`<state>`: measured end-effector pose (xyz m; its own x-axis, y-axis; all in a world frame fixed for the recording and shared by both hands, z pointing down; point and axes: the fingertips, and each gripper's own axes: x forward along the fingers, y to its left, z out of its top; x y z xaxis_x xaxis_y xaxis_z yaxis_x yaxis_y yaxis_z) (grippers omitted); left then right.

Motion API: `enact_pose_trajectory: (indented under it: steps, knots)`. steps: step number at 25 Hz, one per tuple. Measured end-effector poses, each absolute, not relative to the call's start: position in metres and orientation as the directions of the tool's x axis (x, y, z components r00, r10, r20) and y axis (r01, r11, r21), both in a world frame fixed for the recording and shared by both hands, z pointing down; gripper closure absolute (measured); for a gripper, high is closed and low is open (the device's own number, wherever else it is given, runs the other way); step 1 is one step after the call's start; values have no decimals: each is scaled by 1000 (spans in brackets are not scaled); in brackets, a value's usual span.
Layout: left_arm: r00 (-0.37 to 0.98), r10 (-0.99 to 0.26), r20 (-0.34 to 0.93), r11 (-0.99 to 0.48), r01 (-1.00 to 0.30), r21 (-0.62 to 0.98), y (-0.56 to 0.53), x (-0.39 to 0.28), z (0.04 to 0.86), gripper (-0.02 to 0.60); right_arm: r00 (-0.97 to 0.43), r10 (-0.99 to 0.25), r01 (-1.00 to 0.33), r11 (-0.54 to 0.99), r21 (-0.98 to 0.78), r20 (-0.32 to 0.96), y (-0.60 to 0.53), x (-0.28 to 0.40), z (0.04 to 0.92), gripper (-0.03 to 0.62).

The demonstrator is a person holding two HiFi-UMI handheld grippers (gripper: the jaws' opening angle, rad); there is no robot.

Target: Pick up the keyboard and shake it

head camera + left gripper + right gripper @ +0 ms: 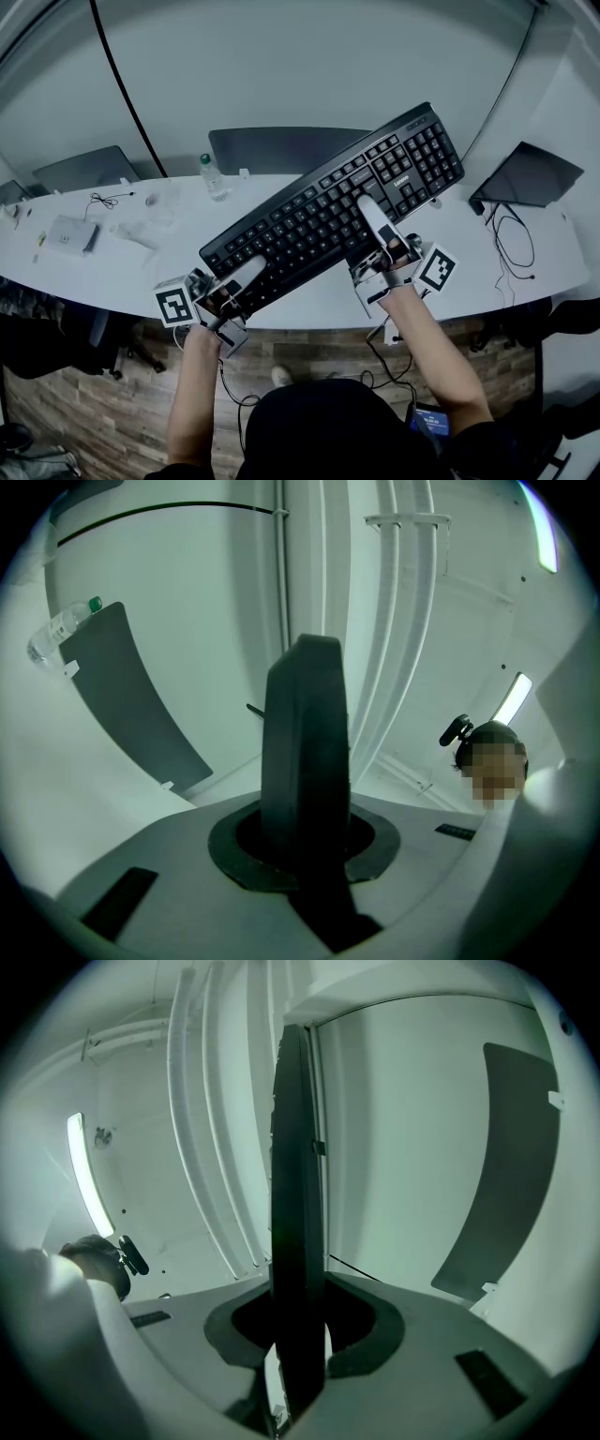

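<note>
From the head view, the black keyboard (328,211) is held up over the white desk (122,272), clear of its surface. Its keys face up towards the camera. Its long axis runs on a diagonal from near left to far right. The number-pad end sits at the far right, out past the back edge of the desk.

The left gripper (239,277) grips the near-left corner, and the right gripper (375,225) grips the near long edge further right, with one white jaw lying across the keys. This view also shows what sits on the desk: a clear bottle (214,176) behind the keyboard, a small white box (70,234) at far left, and a dark laptop (525,173) with cables (511,234) at far right.

The two gripper views show none of the key face. Each sees the keyboard edge-on, as a dark slab standing upright in the middle of the picture. In both, the jaws are pressed onto it from either side, pinching the keyboard with no gap showing.

These views look up at things the head view lacks: white pipes (403,621) running along the wall and ceiling, and a bright light strip (89,1180). The left gripper view also catches the bottle, with its green cap, beside a dark panel (131,696).
</note>
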<state>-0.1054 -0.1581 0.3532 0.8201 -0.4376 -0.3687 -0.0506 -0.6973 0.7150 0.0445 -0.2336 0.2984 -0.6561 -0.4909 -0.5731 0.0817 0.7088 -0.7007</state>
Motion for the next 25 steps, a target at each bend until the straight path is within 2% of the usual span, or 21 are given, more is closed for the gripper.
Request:
enact_pose_trajectory:
  steps: [7, 17, 25]
  knots:
    - [830, -442, -339, -666, -51, 744, -160, -108, 362, 495, -634, -527, 78, 685, -725, -566, -241, 38, 298, 505]
    - [820, -426, -382, -701, -33, 712, -159, -107, 355, 482, -641, -554, 50, 660, -749, -531, -244, 37, 301, 507]
    - [824, -439, -359, -716, -79, 694, -160, -109, 362, 479, -647, -558, 34, 659, -751, -519, -244, 37, 301, 507]
